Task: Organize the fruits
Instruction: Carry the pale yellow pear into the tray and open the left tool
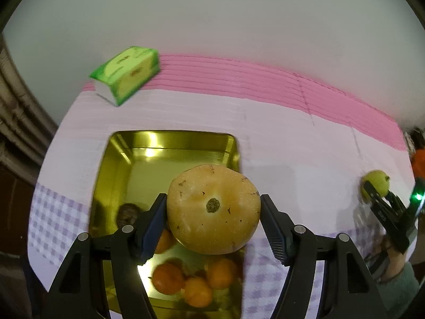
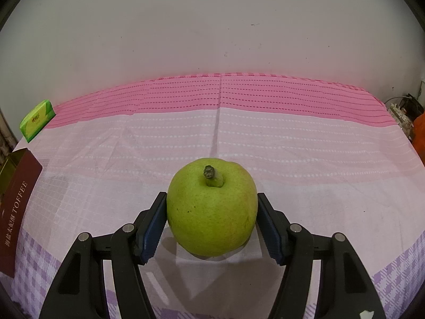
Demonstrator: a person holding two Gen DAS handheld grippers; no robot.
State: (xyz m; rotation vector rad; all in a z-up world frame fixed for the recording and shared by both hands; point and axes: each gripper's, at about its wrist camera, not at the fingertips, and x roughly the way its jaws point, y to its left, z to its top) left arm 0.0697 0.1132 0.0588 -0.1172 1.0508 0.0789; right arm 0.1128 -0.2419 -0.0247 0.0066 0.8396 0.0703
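My left gripper [image 1: 213,200] is shut on a round yellow-brown pear [image 1: 212,210], its blossom end facing the camera, and holds it above the right part of a gold metal tray [image 1: 170,134]. Several oranges [image 1: 196,284] and a dark fruit [image 1: 127,212] lie in the tray. My right gripper [image 2: 211,202] is shut on a green pear [image 2: 212,215] with its stem up, resting on the pink tablecloth [image 2: 292,146]. The left wrist view shows that same green pear [image 1: 377,182] and right gripper [image 1: 373,190] far right, held by a hand.
A green tissue pack [image 1: 127,75] [image 2: 37,123] lies at the back left near the wall. A dark red box marked TOFFEE [image 2: 18,207] stands at the left edge. A power strip [image 2: 401,122] and something orange [image 1: 419,162] sit past the table's right edge.
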